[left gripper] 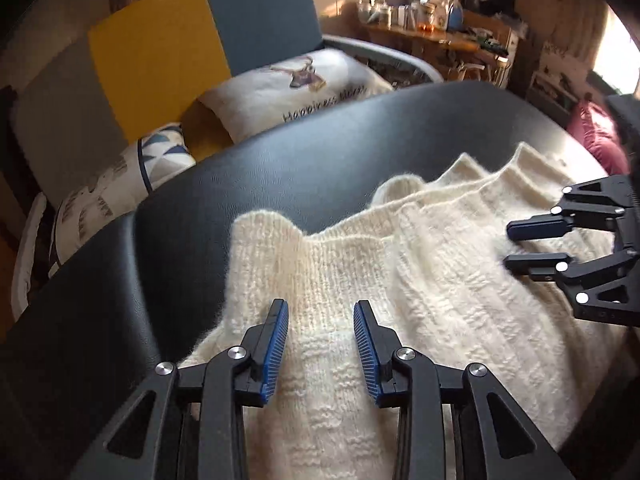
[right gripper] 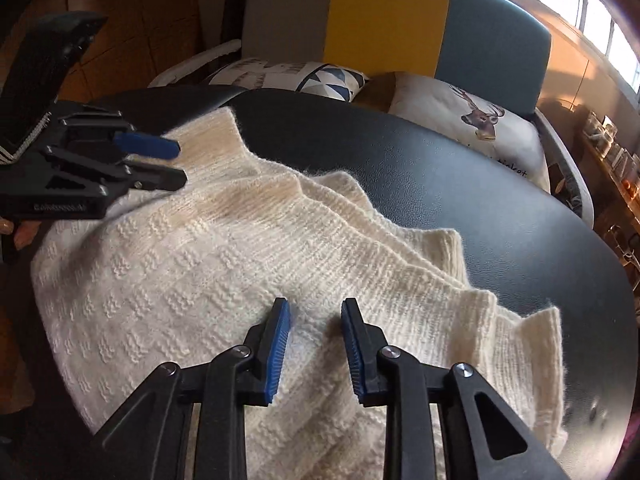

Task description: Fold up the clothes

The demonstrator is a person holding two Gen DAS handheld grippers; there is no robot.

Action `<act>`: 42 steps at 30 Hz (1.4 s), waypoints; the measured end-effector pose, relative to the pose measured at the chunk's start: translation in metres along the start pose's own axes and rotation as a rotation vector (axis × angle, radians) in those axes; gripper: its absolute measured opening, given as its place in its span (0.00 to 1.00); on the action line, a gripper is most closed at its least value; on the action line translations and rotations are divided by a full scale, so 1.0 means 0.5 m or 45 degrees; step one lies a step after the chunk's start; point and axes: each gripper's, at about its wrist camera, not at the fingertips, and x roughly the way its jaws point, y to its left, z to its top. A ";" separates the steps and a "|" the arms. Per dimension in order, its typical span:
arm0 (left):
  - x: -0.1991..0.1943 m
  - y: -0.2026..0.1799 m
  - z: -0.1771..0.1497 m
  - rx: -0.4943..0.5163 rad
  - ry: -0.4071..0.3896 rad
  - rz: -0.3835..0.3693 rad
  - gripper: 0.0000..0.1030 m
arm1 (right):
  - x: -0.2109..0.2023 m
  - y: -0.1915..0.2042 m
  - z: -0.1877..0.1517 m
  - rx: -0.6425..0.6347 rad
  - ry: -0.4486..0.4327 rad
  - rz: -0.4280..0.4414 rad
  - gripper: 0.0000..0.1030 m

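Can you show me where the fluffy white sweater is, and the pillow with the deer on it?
white sweater [right gripper: 168,280], right wrist view, on its textured knit body.
deer pillow [right gripper: 480,114], right wrist view, on the printed deer.

- Sweater [left gripper: 420,280]: cream-white knit, with ribbed bands along its edges and a raised, blocky zigzag texture across the body.
- Counter [left gripper: 300,168]: black, with a fine leather-like grain and a soft sheen.
- Left gripper [left gripper: 320,344]: black frame, blue ridged pads, silver round pins.
- Right gripper [right gripper: 314,344]: the same black, blue and silver.
- Sofa [right gripper: 384,16]: backrest in three panels, grey, mustard yellow and teal blue.
- Deer cushion [right gripper: 480,128]: off-white, printed with a brown antlered deer head and dark handwritten lettering.
- Triangle cushion [right gripper: 304,76]: white, with navy, pale blue and grey triangles.
- Dark red fabric [left gripper: 596,136] at the left wrist view's right edge.
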 end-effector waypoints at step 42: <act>-0.083 0.212 -0.187 -0.881 -0.150 -0.298 0.27 | 0.031 -0.136 -0.045 0.388 -0.111 0.066 0.27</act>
